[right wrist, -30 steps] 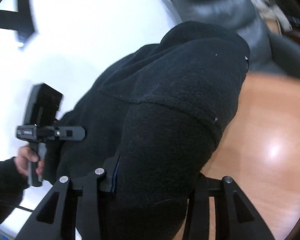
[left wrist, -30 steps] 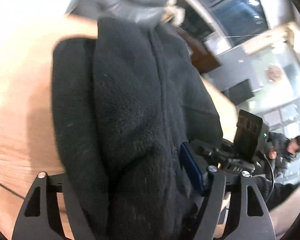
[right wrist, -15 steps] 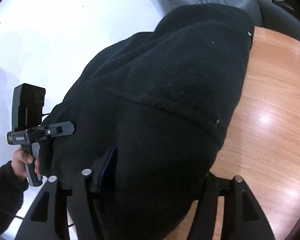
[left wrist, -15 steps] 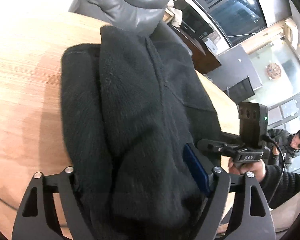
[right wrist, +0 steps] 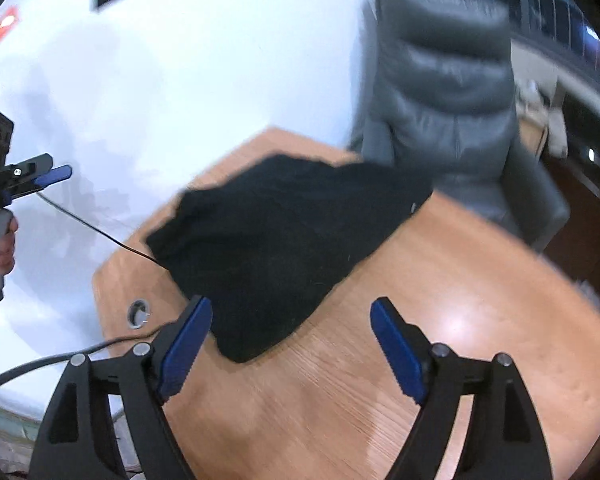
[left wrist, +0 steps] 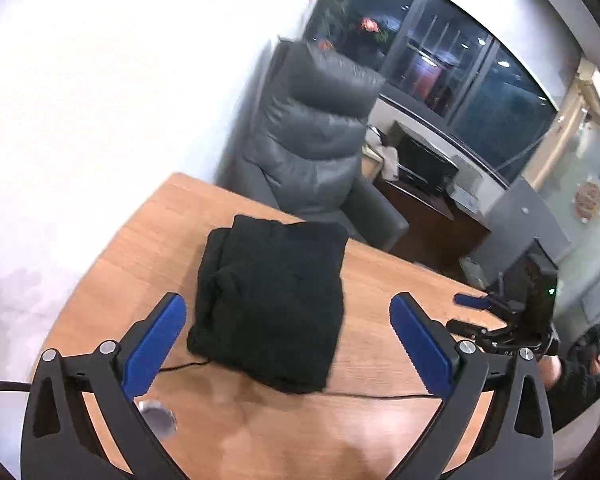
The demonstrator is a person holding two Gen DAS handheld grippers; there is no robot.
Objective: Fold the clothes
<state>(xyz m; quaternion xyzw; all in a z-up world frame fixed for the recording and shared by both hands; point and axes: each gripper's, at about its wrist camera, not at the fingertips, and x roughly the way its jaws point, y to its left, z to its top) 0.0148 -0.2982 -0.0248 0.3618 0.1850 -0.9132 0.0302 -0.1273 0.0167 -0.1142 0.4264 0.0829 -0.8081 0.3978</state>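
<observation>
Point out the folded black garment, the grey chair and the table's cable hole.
garment (left wrist: 272, 300), left wrist view, top face.
chair (left wrist: 312, 148), left wrist view, backrest.
cable hole (right wrist: 139, 313), right wrist view, its cap.

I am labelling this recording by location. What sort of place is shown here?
Probably an office or meeting room: a wooden table with the folded black garment on it, a grey leather armchair beside it, and large dark windows behind.

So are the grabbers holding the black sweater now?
No. The left gripper and right gripper are both open and hold nothing; the folded black fleece lies on the wooden table.
</observation>
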